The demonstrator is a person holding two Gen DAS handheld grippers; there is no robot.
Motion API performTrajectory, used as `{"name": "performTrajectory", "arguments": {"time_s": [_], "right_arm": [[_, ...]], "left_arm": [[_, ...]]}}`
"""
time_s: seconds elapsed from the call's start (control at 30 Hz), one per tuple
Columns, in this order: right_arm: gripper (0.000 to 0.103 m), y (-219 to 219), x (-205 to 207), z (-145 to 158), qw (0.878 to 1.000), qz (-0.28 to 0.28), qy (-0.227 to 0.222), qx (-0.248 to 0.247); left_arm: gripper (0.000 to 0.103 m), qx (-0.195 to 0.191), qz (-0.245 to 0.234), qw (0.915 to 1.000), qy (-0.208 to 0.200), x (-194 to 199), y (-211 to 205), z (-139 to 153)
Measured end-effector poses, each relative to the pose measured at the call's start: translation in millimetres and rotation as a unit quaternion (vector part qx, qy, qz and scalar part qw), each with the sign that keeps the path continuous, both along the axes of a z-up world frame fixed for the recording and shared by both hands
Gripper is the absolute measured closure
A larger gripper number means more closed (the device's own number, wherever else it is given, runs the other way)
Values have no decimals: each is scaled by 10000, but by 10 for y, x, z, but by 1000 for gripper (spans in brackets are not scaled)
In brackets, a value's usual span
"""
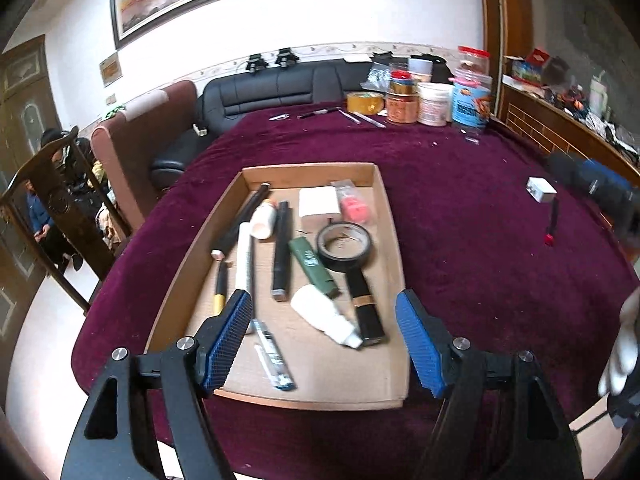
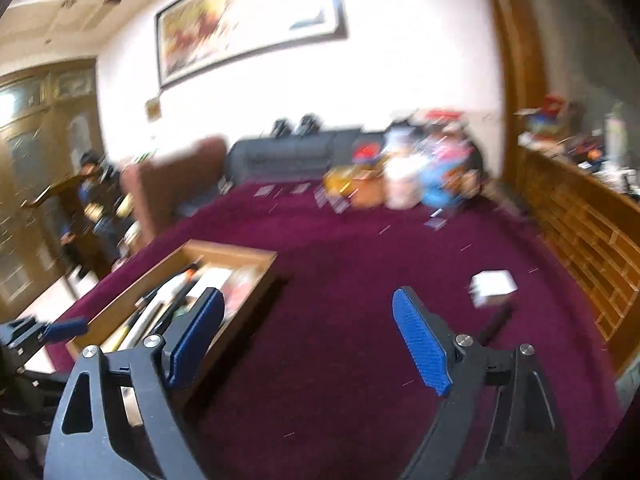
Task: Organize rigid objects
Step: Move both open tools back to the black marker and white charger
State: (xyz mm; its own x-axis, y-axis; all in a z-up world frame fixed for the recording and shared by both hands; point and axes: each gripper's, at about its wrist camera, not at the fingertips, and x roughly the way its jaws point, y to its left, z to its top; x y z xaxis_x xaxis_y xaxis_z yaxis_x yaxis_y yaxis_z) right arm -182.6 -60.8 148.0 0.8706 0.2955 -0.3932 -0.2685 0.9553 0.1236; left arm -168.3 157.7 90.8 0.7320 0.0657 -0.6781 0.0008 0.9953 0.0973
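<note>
A: While the cardboard tray (image 1: 384, 216) already holds most of the rigid things, right under and ahead of the left tongs (image 1: 324, 340), two pieces lie outside it on the maroon desk (image 1: 460, 200). Both tongs stand wide apart and grip nothing.

B: So the step in hand is fetching the strays?

A: That is my judgement. The white box (image 2: 494, 283) lies ahead and to the right of the right tongs (image 2: 308, 340), and the dark pen with a red cap (image 1: 552, 220) sits just nearer than it. I would take the box first across its short sides, pads square to its walls, then come down on the pen at mid-length with the pads across the barrel so it cannot roll away.

B: And where to set them?

A: The bare cardboard nearest the left tongs looks the safest spot. Further in, the black tape roll (image 1: 345, 245) rests against the dark handle (image 1: 366, 312), and the white tube (image 1: 326, 316) lies touching that handle, so a drop there could knock them.

B: What can you not make out?

A: The right wrist view is smeared, so the pen is barely a dark streak there. The jars (image 1: 434, 102) at the far edge are only legible from the left wrist, and a gloved hand (image 1: 622, 344) is cut off at that view's right rim.
</note>
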Motion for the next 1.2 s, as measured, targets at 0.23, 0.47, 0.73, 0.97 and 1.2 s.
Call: {"name": "performTrajectory", "arguments": {"time_s": [0.23, 0.47, 0.73, 0.97, 1.2], "right_arm": [[16, -603, 226, -40, 9956, -857, 262, 271], [16, -960, 324, -183, 9902, -1306, 475, -106], [16, -1569, 632, -418, 9787, -1669, 1111, 438], [16, -2366, 1158, -788, 9377, -2404, 1903, 1633], [16, -2435, 1621, -908, 9263, -2331, 2290, 1878]], "left_arm": [[34, 195, -240, 9995, 85, -26, -293, 5], [34, 237, -347, 9986, 305, 65, -481, -59], [34, 194, -612, 9962, 583, 143, -694, -146], [34, -236, -774, 9925, 915, 277, -806, -193], [34, -250, -1015, 9880, 1134, 423, -1101, -262]]}}
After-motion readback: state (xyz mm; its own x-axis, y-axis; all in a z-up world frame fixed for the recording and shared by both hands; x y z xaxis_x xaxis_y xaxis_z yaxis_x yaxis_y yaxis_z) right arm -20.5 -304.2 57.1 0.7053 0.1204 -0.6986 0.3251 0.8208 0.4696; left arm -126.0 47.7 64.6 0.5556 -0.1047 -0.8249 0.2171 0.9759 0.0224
